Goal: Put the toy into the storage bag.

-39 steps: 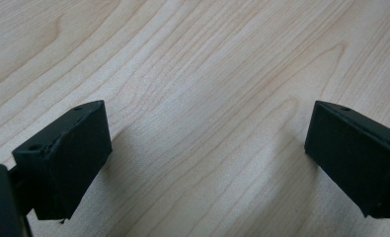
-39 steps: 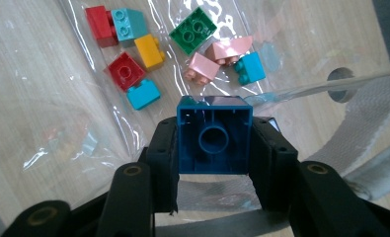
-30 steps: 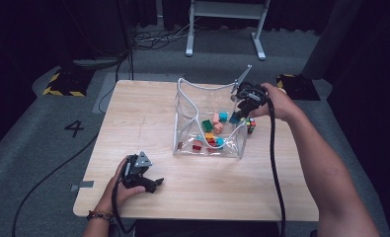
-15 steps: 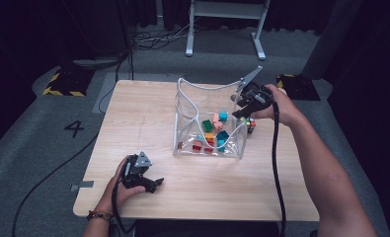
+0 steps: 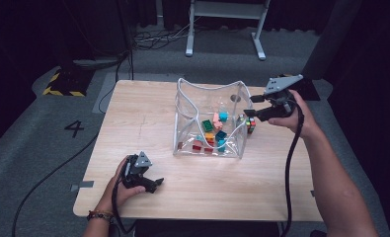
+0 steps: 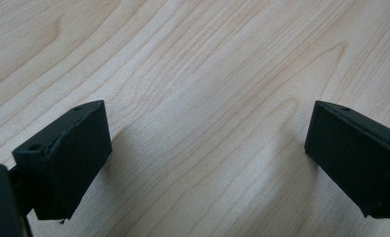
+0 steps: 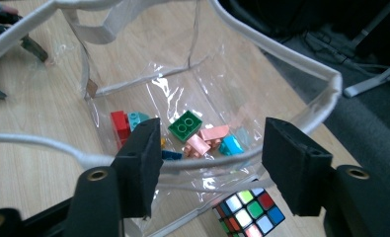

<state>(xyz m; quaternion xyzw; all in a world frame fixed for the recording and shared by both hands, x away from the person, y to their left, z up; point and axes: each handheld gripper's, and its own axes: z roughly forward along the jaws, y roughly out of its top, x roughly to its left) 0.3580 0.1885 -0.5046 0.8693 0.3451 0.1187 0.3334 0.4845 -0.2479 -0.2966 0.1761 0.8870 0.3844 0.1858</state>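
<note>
1. Our right gripper (image 5: 252,105) hovers off the right wall of the clear bag (image 5: 208,148), toward the table's (image 5: 133,128) far right corner; its jaws have just been opening and stand about half apart with nothing between them.
2. From the right gripper view, we look through those jaws (image 7: 207,163) over the bag's white rim (image 7: 281,54) at the bricks inside: a green one (image 7: 185,125), a red one (image 7: 118,123), pink ones (image 7: 205,139) and teal ones.
3. We see the puzzle cube (image 7: 248,211) on the table just outside the bag's right wall, below the gripper.
4. Our left gripper (image 6: 207,163) rests near the table's front left corner, jaws wide apart over bare wood, holding nothing.
</note>
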